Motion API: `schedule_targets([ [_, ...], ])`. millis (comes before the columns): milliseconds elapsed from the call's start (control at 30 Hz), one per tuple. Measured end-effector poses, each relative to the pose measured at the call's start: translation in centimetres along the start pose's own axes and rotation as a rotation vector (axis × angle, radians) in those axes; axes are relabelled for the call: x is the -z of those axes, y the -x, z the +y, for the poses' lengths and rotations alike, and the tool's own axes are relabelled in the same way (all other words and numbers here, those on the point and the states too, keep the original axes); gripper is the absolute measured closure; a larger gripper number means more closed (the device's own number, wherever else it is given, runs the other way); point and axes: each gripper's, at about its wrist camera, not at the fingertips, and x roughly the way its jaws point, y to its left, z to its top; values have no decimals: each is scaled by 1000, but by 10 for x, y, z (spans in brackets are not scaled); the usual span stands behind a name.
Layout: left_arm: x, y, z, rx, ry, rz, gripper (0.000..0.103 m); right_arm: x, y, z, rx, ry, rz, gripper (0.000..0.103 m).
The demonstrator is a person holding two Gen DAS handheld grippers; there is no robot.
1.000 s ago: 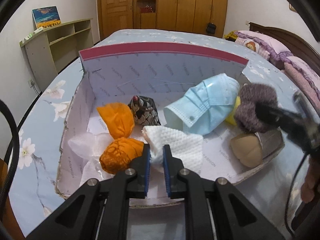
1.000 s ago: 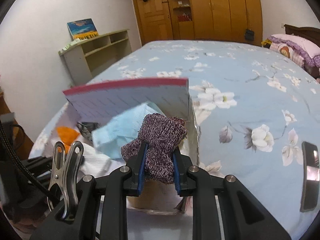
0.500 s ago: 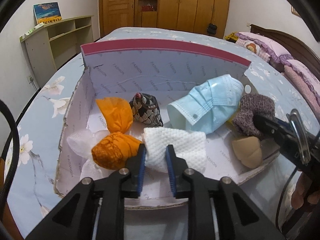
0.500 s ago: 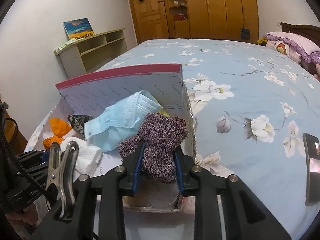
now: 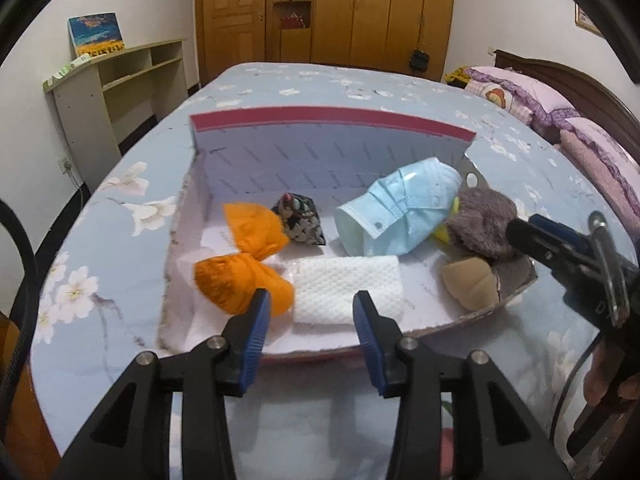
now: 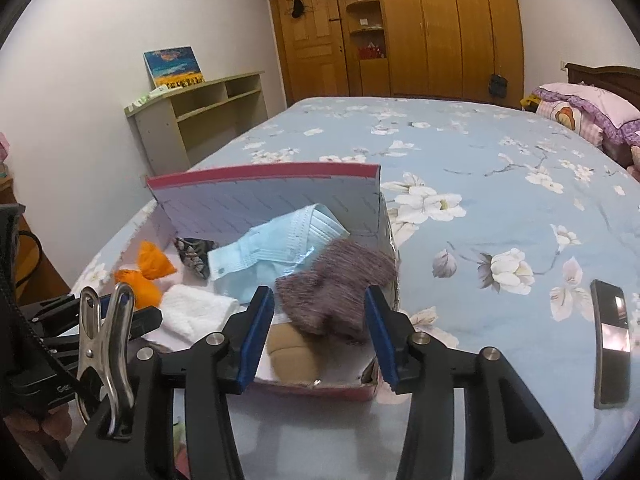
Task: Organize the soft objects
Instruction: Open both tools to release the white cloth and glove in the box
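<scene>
A shallow cardboard box (image 5: pixel 328 152) (image 6: pixel 264 196) with a red rim lies on the bed. It holds a folded white cloth (image 5: pixel 348 290) (image 6: pixel 196 312), an orange cloth (image 5: pixel 244 276) (image 6: pixel 148 272), a dark patterned pouch (image 5: pixel 300 220), a blue face mask (image 5: pixel 400 216) (image 6: pixel 276 248), a purple knitted piece (image 5: pixel 480 224) (image 6: pixel 336 284) and a beige pad (image 5: pixel 470 286) (image 6: pixel 292 354). My left gripper (image 5: pixel 308 330) is opening just in front of the white cloth, its pads clear of it. My right gripper (image 6: pixel 320 330) is opening too; the knitted piece lies between its jaws, free of the pads.
The bed (image 6: pixel 500 184) has a blue flowered sheet. A black phone (image 6: pixel 610 332) lies on it right of the box. Pink pillows (image 5: pixel 560 112) sit at the right, a low shelf (image 5: pixel 116 84) stands by the left wall, and wooden wardrobes (image 6: pixel 420 28) line the back.
Both grippers let go and drew back a little. The left one released the white cloth and the right one released the knitted piece; both now lie in the box.
</scene>
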Motion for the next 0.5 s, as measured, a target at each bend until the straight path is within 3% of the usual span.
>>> schedule_targets([
  [233,12,28,10,-10,15,1,58,5,31,3,-37,-39,-5,55],
  [500,29,53,5,33,1,12,58,33,56,14,-81,-47,67,55],
])
